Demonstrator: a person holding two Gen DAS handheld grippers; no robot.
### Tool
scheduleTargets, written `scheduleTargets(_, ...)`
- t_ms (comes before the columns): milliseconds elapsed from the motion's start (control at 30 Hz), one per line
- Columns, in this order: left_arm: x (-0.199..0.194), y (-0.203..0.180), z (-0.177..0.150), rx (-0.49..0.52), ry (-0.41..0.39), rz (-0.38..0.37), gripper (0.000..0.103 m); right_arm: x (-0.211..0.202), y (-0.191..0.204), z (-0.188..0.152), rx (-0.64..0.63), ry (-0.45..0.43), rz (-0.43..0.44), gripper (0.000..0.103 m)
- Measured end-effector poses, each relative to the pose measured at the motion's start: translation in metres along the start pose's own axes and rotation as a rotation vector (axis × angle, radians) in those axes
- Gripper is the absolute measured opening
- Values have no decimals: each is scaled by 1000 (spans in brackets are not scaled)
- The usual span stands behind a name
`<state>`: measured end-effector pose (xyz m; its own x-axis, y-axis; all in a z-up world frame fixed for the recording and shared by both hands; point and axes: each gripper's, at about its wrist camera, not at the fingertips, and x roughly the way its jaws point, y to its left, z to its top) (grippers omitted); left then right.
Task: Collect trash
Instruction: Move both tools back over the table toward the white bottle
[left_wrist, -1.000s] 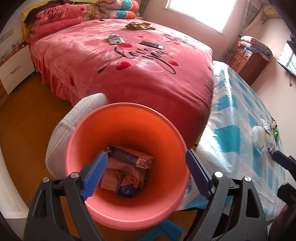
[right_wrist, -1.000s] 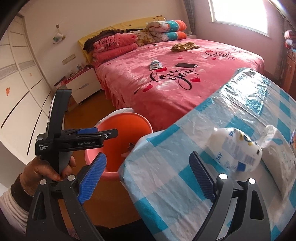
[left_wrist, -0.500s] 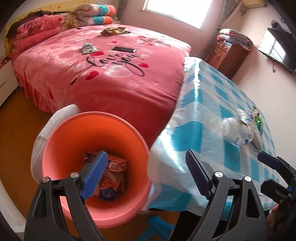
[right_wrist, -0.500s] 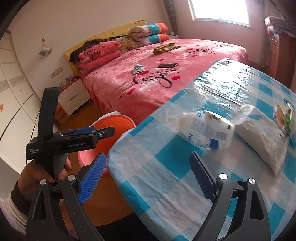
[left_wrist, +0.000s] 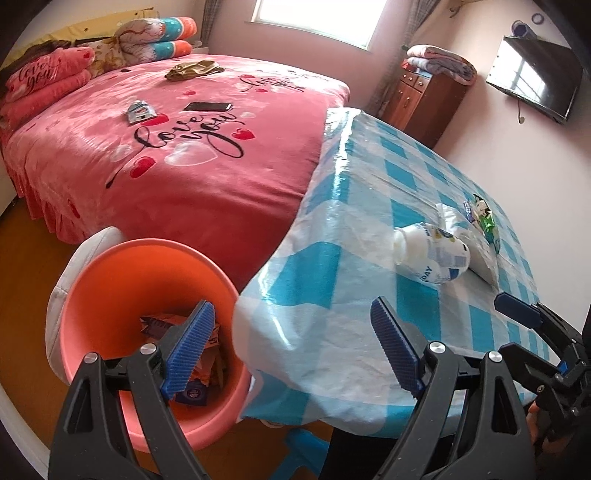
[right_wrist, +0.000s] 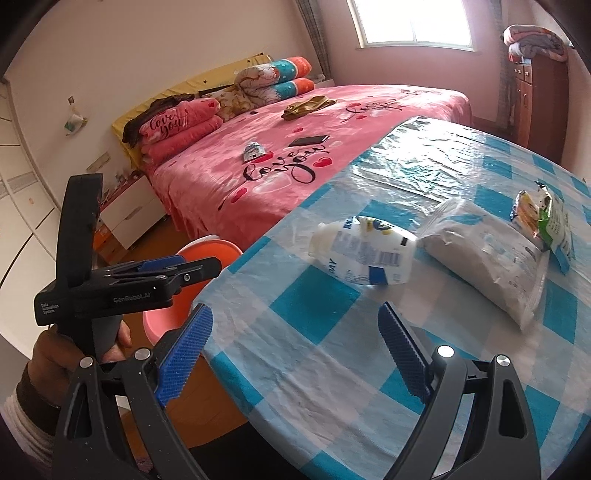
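Both grippers are empty with fingers spread wide: the left gripper (left_wrist: 291, 350) hovers over the bench (left_wrist: 369, 206) corner beside the orange bin (left_wrist: 110, 280), which stands on the floor and already holds wrappers; the right gripper (right_wrist: 295, 350) faces the remaining trash. A crushed white plastic bottle (right_wrist: 364, 254) lies on its side on the checked cloth, touching a grey-white pouch (right_wrist: 484, 258), with a green snack wrapper (right_wrist: 550, 221) beyond it. The bottle appears light, thin-walled and slippery; it will likely deform under pressure. Grasp across its mid-body, not the tapered neck. Further wrappers lie on the bed (left_wrist: 166, 155).
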<state>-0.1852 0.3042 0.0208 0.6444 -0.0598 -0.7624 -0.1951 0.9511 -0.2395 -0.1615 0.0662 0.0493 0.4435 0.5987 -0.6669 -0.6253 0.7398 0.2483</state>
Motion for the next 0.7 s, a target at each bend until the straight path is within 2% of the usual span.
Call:
scheduleTargets(333,3,-24,4,40,17,12,87,-13,-31,-5,76,-57,-3,90)
scheduleTargets(700,12,-62,6,108,51,12,87,-30,-70,-11,118,-123,-64,90)
